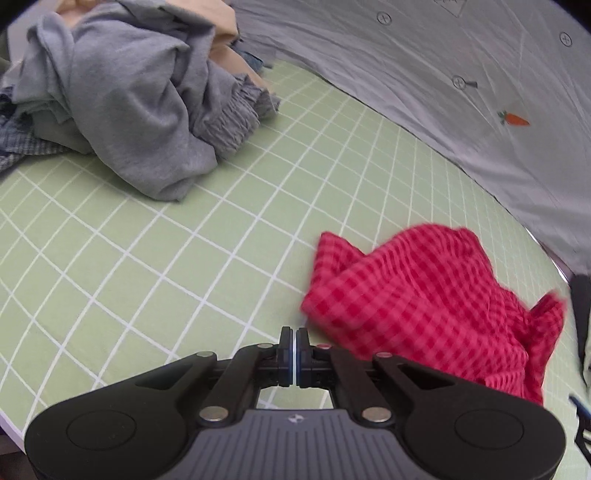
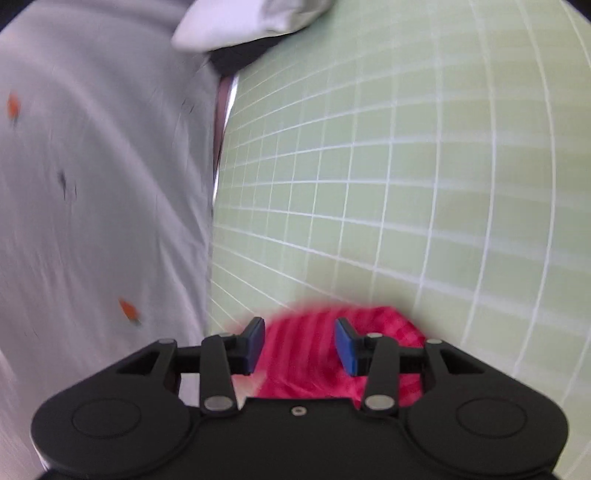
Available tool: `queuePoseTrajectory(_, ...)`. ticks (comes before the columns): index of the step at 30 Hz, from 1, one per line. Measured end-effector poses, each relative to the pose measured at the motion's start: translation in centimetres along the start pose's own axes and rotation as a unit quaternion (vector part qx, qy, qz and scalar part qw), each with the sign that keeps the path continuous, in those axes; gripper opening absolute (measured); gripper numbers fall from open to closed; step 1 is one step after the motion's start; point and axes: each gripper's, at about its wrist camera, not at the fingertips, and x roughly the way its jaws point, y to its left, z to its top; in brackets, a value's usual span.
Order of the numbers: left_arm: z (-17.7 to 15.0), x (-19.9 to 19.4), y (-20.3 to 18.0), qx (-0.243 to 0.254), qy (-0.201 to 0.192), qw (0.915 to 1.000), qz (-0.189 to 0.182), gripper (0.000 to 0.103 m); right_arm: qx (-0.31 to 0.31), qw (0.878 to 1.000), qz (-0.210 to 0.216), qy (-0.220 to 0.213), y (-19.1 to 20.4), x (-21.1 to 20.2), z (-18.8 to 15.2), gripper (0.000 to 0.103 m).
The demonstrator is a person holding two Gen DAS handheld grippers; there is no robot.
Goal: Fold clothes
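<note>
left gripper (image 1: pixel 295 338): fingers pressed together, nothing seen between them; hovers over bare green sheet just left of the red cloth
right gripper (image 2: pixel 300 341): fingers spread apart, blue pads (image 2: pixel 345 347) showing, red fabric lies below the gap – contact with it cannot be told
red checked garment (image 1: pixel 424 310): crumpled in a heap on the green grid sheet (image 1: pixel 184 258), near its right edge; blurred in both views
clothes pile (image 1: pixel 129 103): grey garments heaped at the sheet's far left corner, well apart from the red one; beige and blue checked pieces poke out under it
open room: wide bare stretch of sheet between pile and red garment, also ahead of the right gripper
edges: grey carrot-print fabric (image 1: pixel 461 92) borders the sheet along its far-right side – a thin shiny strip runs along that seam
hidden: the red garment's near part sits behind the gripper bodies; its type cannot be made out
cut off: dark objects at the left-wrist frame's right rim, unidentifiable
hard to see: right-wrist view motion-blurred; white and dark bundle (image 2: pixel 236 29) at the top, unclear what
</note>
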Motion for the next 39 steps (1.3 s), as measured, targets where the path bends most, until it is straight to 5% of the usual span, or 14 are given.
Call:
queuePoseTrajectory(4, 0.4, 0.6, -1.3, 0.003, -0.003, 0.9999, 0.016, 0.026, -0.122, 0.992, -0.042, 0.018, 0.8, 0.0, -0.3, 0.054)
queuePoseTrajectory(9, 1.2, 2.3, -3.0, 0.030, 0.003, 0.9991, 0.030, 0.050, -0.326, 0.939, -0.109, 0.015, 3.2, 2.0, -2.1, 0.065)
queuePoseTrajectory(14, 2.4, 4.8, -4.9, 0.073, 0.017, 0.9964, 0.040, 0.060, -0.343, 0.931, -0.117, 0.040, 3.5, 5.1, -2.1, 0.066)
queuePoseTrajectory(17, 3.0, 6.5, -6.2, 0.113, 0.040, 0.9920, 0.039, 0.060, -0.348, 0.928, -0.122, 0.050, 3.9, 7.1, -1.9, 0.063)
queuePoseTrajectory(19, 3.2, 7.3, -6.9, 0.128, 0.049, 0.9902, 0.028, 0.057, -0.353, 0.925, -0.127, 0.061, 4.1, 8.5, -1.5, 0.033)
queuePoseTrajectory(20, 3.3, 7.7, -7.3, 0.133, 0.053, 0.9896, 0.018, 0.039, -0.356, 0.924, -0.125, 0.067, 4.2, 8.8, -1.3, 0.003)
queuePoseTrajectory(22, 3.5, 8.6, -7.9, 0.141, 0.062, 0.9880, 0.011, 0.003, -0.365, 0.921, -0.114, 0.074, 4.6, 9.3, -0.7, 0.001)
queuePoseTrajectory(25, 4.1, 9.3, -8.7, 0.152, 0.058, 0.9866, 0.015, 0.003, -0.388, 0.918, -0.062, 0.049, 6.0, 8.2, 1.2, 0.001)
queuePoseTrajectory(28, 4.7, 9.7, -8.6, 0.133, 0.052, 0.9896, 0.015, 0.003, -0.364, 0.930, -0.047, -0.023, 6.6, 6.4, 4.8, 0.001)
queuePoseTrajectory(31, 4.8, 9.4, -8.3, 0.109, 0.047, 0.9929, 0.005, 0.010, -0.394, 0.911, -0.101, -0.071, 6.6, 5.4, 5.4, 0.012)
queuePoseTrajectory(36, 4.1, 7.1, -7.8, 0.101, 0.021, 0.9946, 0.000, 0.034, -0.465, 0.867, -0.156, -0.092, 6.2, 3.9, 2.7, 0.059)
queuePoseTrajectory(39, 3.6, 6.2, -7.2, 0.099, 0.013, 0.9950, -0.004, 0.044, -0.466, 0.872, -0.143, -0.056, 5.7, 4.3, 0.1, 0.073)
